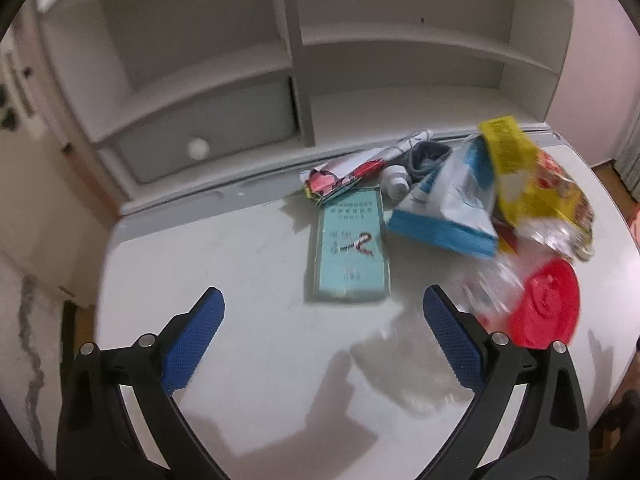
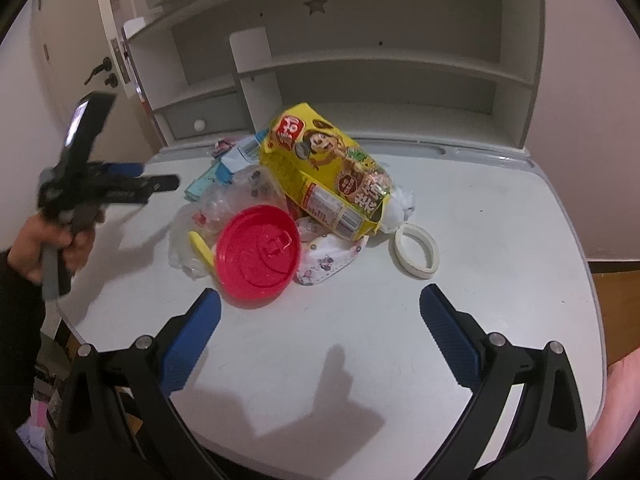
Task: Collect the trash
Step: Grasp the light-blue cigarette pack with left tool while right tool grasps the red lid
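Both tools, left (image 1: 323, 309) and right (image 2: 320, 307), spread, holding nothing. Trash heap on counter (image 2: 500, 208) at 12 o'clock: red lid (image 2: 258, 252) fronting yellow snack box (image 2: 328, 172); teal packet (image 1: 350, 246) blurred.

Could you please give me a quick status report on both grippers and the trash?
Left gripper and right gripper: jaws open, empty. Trash pile uncollected on desk; red lid nearest. Nothing blocking.

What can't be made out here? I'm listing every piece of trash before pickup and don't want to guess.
- Clear plastic wrap: left wrist view, motion blur hides its shape.
- Whatever lies beneath the yellow snack box: right wrist view, box covers it.
- Teal booklet: left wrist view, print too small to read.
- Small white bottle: left wrist view, partly hidden among the pile.
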The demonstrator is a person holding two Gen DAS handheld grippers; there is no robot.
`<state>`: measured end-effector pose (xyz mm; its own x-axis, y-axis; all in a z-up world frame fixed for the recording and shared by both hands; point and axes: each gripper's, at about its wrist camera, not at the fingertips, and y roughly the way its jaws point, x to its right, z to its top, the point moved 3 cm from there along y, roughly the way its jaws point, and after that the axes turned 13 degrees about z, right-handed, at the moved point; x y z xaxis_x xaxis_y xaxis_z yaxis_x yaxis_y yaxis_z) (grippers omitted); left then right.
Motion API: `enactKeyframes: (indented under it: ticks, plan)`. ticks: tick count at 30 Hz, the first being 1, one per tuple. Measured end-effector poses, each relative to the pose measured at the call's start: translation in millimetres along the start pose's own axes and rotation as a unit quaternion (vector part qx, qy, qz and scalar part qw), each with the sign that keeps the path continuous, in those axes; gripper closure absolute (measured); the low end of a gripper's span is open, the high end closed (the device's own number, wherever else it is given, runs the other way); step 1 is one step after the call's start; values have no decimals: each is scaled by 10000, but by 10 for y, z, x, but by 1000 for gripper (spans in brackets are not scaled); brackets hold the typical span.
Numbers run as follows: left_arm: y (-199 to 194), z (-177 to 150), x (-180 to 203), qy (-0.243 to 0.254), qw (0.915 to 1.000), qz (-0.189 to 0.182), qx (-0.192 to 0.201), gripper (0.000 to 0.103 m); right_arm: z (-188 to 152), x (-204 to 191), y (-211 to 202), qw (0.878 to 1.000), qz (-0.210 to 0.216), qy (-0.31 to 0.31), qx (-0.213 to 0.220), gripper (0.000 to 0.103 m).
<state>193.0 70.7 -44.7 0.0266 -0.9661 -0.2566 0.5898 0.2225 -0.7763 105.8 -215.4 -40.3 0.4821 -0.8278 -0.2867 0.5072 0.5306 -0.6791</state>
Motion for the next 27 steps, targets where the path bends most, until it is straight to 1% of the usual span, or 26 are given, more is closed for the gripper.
enactKeyframes:
  ticks: [2,5,8,9,11,12,13,14,15,16,17,20,22,23,24,25,27]
  plan:
    - [124,43,60,121,9998,-157,-82,6,37,47,91,9999,29,25,-112,7]
    - [336,109,156,297,9991,-208,-208,6,102,83,201,9997,88,52,-227,7]
    - [486,140,172,339,9989,-151,-293,7,167,93,303,9994,107,21,-320,7]
    - [516,141,173,351,9988,-165,-312,8,182,92,353,9992,134,25,-367,9]
    - [584,113,186,397,9982,-239,-369,18,204,80,462,9987,176,37,-477,13]
    - [601,100,190,403,9979,-306,-393,26,211,67,523,9983,206,31,-542,17]
    - [589,97,181,370,9981,-376,-328,33,216,56,586,9978,233,38,-612,18]
    - [559,93,181,408,9982,-376,-248,49,218,47,648,9973,239,54,-685,23]
    - [537,84,177,422,9982,-372,-219,49,221,30,696,9970,236,62,-736,28]
    - [514,72,157,376,9983,-390,-224,49,218,13,745,9965,241,80,-799,31]
    - [482,60,132,327,9983,-441,-197,49,229,5,788,9961,241,89,-844,37]
    - [346,15,65,312,9986,-412,-99,49,231,-32,913,9946,216,150,-999,50]
    - [248,-47,-10,247,9985,-469,-98,49,219,-64,973,9937,224,176,-1086,63]
    - [171,-87,-14,228,9985,-481,-98,49,215,-66,998,9933,165,185,-1127,76]
    - [99,-133,-48,224,9986,-472,-82,49,212,-65,1011,9930,152,237,-1151,82]
    - [17,-187,-81,238,9987,-457,-57,49,214,-68,994,9928,217,300,-1137,85]
    - [-143,-291,-147,231,9988,-424,7,49,231,-74,888,9946,155,329,-976,97]
